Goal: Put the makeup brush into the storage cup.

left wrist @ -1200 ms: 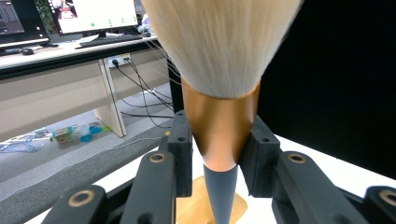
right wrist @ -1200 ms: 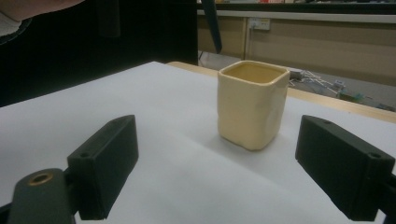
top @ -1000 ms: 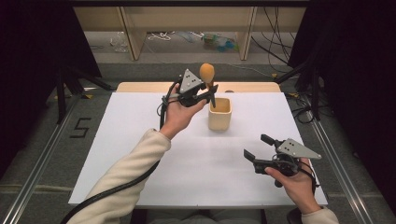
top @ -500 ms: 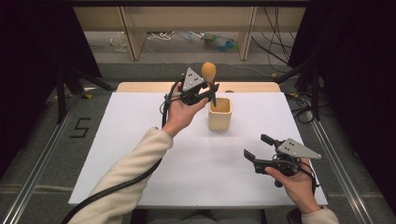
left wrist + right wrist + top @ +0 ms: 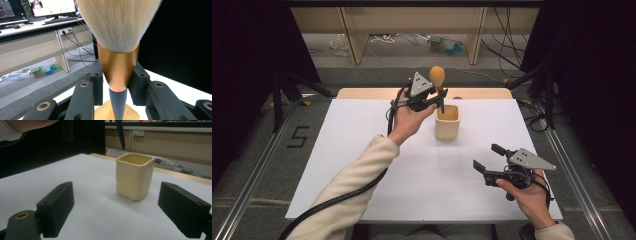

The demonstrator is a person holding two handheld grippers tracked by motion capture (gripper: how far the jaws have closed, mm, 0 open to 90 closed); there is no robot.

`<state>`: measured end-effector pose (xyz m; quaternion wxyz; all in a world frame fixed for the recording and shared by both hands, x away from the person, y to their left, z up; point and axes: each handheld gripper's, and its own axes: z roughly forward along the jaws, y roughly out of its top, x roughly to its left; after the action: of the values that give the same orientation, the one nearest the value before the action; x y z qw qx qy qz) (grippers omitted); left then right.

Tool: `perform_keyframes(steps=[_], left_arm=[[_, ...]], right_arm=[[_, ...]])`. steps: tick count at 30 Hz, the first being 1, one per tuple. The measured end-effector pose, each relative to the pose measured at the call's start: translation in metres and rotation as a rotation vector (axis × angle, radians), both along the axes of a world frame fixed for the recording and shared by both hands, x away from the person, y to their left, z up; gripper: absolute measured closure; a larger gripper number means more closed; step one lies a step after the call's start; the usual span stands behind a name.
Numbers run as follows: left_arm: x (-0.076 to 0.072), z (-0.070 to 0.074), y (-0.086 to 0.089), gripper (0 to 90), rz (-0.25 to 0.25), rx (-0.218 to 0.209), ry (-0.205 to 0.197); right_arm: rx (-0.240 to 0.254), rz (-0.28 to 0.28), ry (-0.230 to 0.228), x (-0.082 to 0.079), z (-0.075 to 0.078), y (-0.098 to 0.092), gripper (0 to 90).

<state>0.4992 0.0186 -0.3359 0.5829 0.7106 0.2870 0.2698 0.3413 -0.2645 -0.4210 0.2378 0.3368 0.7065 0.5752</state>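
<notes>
The left gripper [image 5: 435, 98] clamps its black fingers [image 5: 96, 82] on the glossy copper ferrule of a makeup brush [image 5: 117, 50] — soft pale bristles up, tapered dark handle pointing straight down, probably just above the cup [image 5: 447, 122]. That squarish, cream, glazed-looking cup stands on the white table [image 5: 362, 150], and the right gripper [image 5: 489, 159] hovers well apart with its fingers [image 5: 56, 205] spread wide — holding nothing.

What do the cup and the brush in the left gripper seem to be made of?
Cup: likely glazed ceramic; cream, slightly glossy, with thick, uneven walls. Brush: soft pale bristles, fine strands visible; a shiny copper-coloured collar, probably metal; a dark matte handle, plastic or painted wood, can't tell which. The left gripper jaws clamp that collar.
</notes>
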Motion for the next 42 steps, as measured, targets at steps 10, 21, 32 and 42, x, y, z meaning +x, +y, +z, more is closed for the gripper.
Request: perform_keyframes(steps=[10,21,32,42], left_arm=[[0.003,-0.002,-0.004,68.7,-0.002,0.012,0.0],[0.005,-0.002,-0.007,68.7,-0.002,0.016,0.0],[0.008,-0.004,-0.011,68.7,-0.003,0.028,0.003],[0.009,-0.005,-0.013,68.7,-0.004,0.038,0.003]], right_arm=[[-0.003,-0.001,0.008,0.0,0.0,0.0,14.5],[-0.003,0.0,0.009,0.0,0.0,0.0,14.8],[-0.013,0.007,0.026,-0.001,0.0,0.0,15.0],[-0.003,-0.001,0.011,0.0,0.0,0.0,15.1]])
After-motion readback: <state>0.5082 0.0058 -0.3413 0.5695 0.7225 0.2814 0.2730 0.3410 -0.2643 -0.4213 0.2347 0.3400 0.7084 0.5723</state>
